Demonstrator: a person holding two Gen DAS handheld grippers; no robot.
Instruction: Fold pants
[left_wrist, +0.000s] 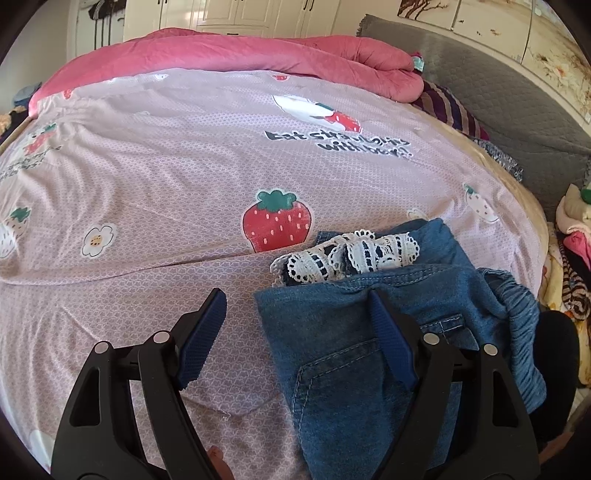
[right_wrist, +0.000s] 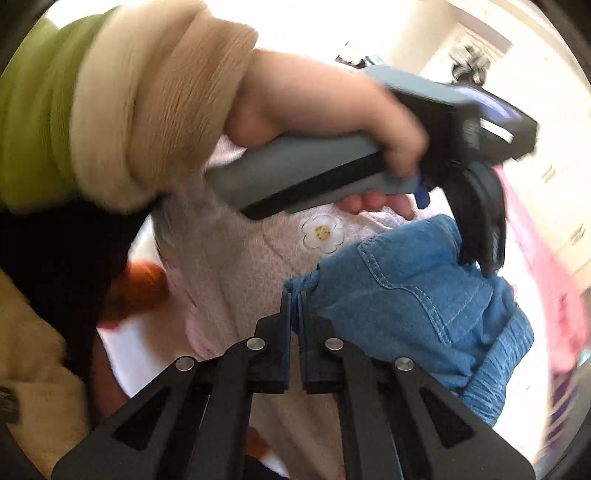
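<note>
Small blue denim pants (left_wrist: 399, 332) with white lace cuffs (left_wrist: 351, 254) lie folded on the pink strawberry bedsheet (left_wrist: 166, 177). My left gripper (left_wrist: 295, 306) is open just above them, its right finger over the back pocket, its left finger over bare sheet. In the right wrist view the pants (right_wrist: 417, 291) show with their elastic waistband at lower right. My right gripper (right_wrist: 294, 295) is shut, its tips at the left edge of the denim; whether cloth is pinched I cannot tell. The left gripper's body (right_wrist: 480, 229) and the hand holding it hang above the pants.
A rolled pink quilt (left_wrist: 258, 55) lies across the far side of the bed. A grey padded headboard (left_wrist: 498, 96) and striped cloth (left_wrist: 447, 107) are at right. A pile of clothes (left_wrist: 572, 258) sits beyond the right edge of the bed.
</note>
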